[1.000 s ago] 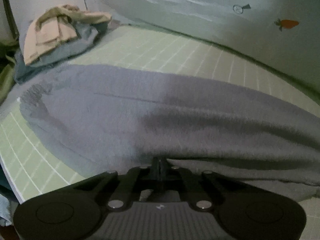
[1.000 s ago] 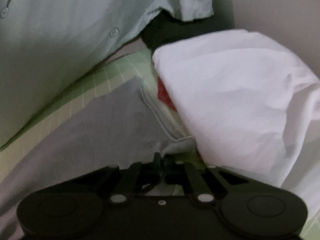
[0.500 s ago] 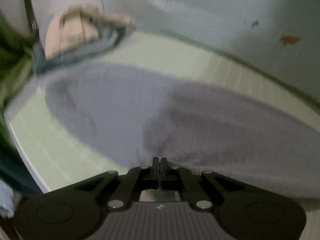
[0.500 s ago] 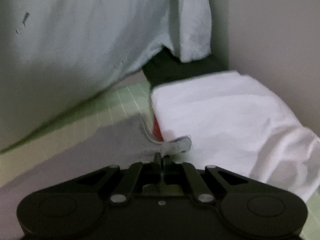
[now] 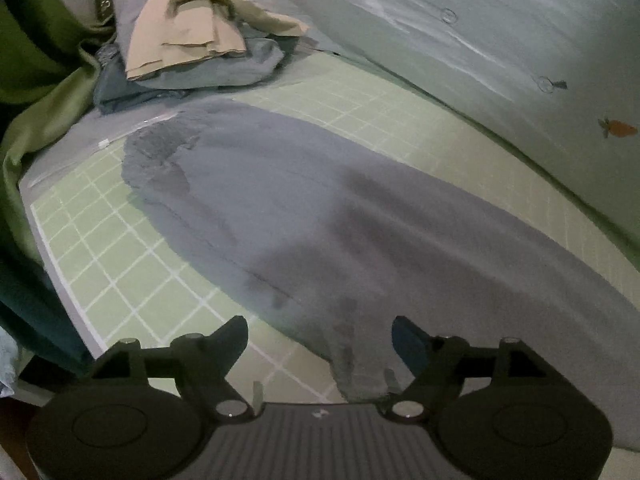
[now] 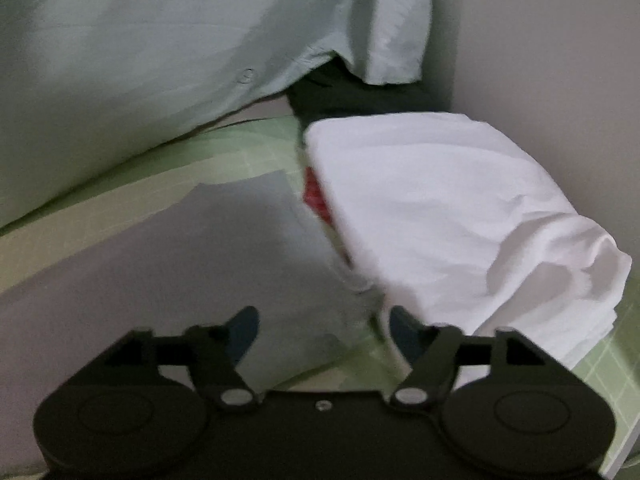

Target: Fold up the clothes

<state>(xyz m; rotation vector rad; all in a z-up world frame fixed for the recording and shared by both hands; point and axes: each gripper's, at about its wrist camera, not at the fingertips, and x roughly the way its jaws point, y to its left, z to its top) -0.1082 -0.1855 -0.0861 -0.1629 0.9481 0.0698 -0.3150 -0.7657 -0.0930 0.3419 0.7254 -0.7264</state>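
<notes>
A long grey garment [image 5: 328,220] lies flat across the green gridded mat [image 5: 104,280]. My left gripper [image 5: 320,336] hovers over its near edge; the jaws are opening and stand wide, and a strip of grey cloth lies below the gap, untouched by the pads. In the right wrist view the garment's other end [image 6: 224,248] lies flat with its hem beside a folded white cloth [image 6: 448,216]. My right gripper [image 6: 324,328] is also opening, jaws wide apart, with the grey corner lying loose beneath them.
A heap of tan and blue-grey clothes [image 5: 200,44] sits at the mat's far left corner, green fabric [image 5: 36,80] beside it. A person in a pale shirt [image 5: 500,48] stands along the far side. Something red [image 6: 314,196] shows under the white cloth.
Both grippers were shut on the grey garment's edge; now both have opened and let it drop flat. Both hands have drawn back and lifted a little.
</notes>
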